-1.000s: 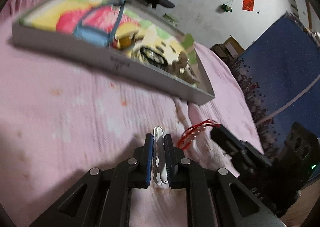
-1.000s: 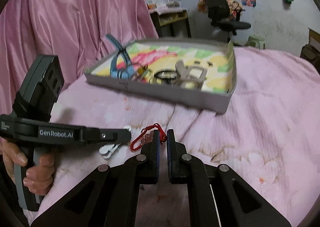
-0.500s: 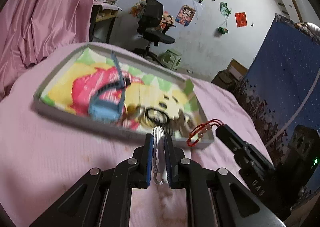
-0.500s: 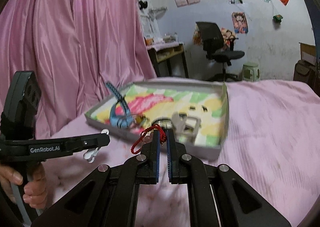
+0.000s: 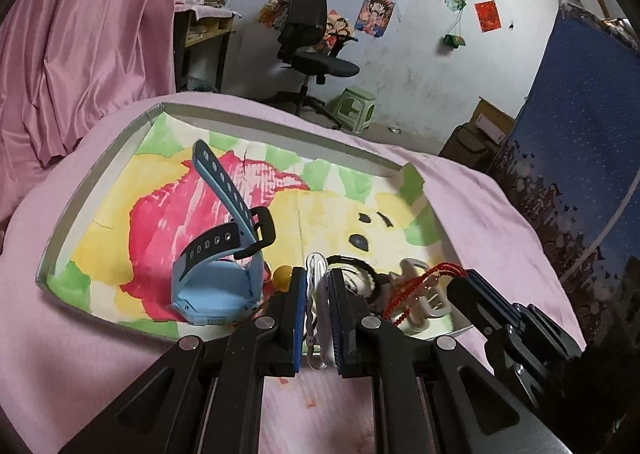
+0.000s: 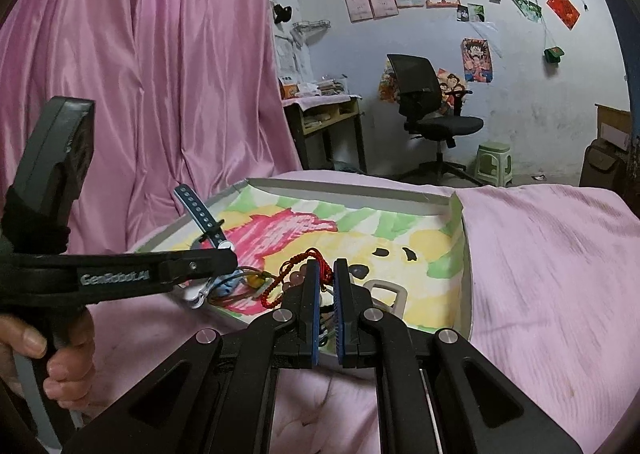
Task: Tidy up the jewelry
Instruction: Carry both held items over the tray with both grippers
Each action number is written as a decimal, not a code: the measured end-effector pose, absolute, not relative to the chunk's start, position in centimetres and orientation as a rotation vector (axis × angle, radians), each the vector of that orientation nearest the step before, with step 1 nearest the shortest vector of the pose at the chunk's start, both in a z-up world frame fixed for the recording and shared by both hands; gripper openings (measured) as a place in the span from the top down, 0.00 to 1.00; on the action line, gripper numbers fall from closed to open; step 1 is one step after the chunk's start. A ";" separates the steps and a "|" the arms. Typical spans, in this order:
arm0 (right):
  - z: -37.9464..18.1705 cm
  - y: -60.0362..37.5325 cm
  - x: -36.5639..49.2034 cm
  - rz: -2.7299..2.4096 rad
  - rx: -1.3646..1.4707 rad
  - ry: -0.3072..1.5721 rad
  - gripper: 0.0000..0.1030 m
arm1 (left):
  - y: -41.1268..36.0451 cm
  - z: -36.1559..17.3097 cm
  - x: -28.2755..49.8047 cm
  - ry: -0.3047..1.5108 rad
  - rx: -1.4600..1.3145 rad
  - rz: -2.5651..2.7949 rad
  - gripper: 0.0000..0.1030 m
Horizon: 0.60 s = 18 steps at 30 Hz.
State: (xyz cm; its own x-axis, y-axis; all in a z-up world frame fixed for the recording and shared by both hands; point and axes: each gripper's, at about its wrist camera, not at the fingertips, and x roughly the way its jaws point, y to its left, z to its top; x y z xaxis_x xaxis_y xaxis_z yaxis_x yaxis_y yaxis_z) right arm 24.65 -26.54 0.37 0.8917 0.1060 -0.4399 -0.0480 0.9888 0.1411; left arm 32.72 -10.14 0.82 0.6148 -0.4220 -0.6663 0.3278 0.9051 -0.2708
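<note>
A shallow grey tray (image 5: 100,170) (image 6: 352,190) with a bright painted floor lies on the pink bedspread. Inside it are a blue watch (image 5: 216,290) with its strap sticking up, a black ring (image 5: 362,268), a grey buckle (image 6: 386,294) and a small yellow bead (image 5: 283,276). My left gripper (image 5: 318,278) is shut on a white hair clip (image 5: 317,306) and hangs over the tray's near edge. My right gripper (image 6: 327,274) is shut on a red cord bracelet (image 6: 290,280) (image 5: 416,290) with pale beads, above the tray's near right part.
A person's hand (image 6: 48,358) holds the left gripper's handle at the lower left. Pink curtains (image 6: 152,94) hang to the left. Behind the bed stand a desk (image 6: 328,114), a black office chair (image 6: 432,106) and a green stool (image 6: 494,162).
Both grippers have risen from the bedspread and moved forward over the tray's near edge, carrying the white clip and the red bracelet. The tray now appears lower and closer in both views.
</note>
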 end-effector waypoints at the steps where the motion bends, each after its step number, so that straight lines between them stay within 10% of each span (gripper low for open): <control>1: 0.3 -26.4 24.8 0.076 0.123 0.472 0.94 | -10.1 0.6 32.9 0.804 -0.125 -0.428 0.89; 18: -0.5 -25.7 26.0 0.068 0.079 0.560 0.94 | -8.7 -1.4 34.1 0.863 -0.200 -0.402 0.89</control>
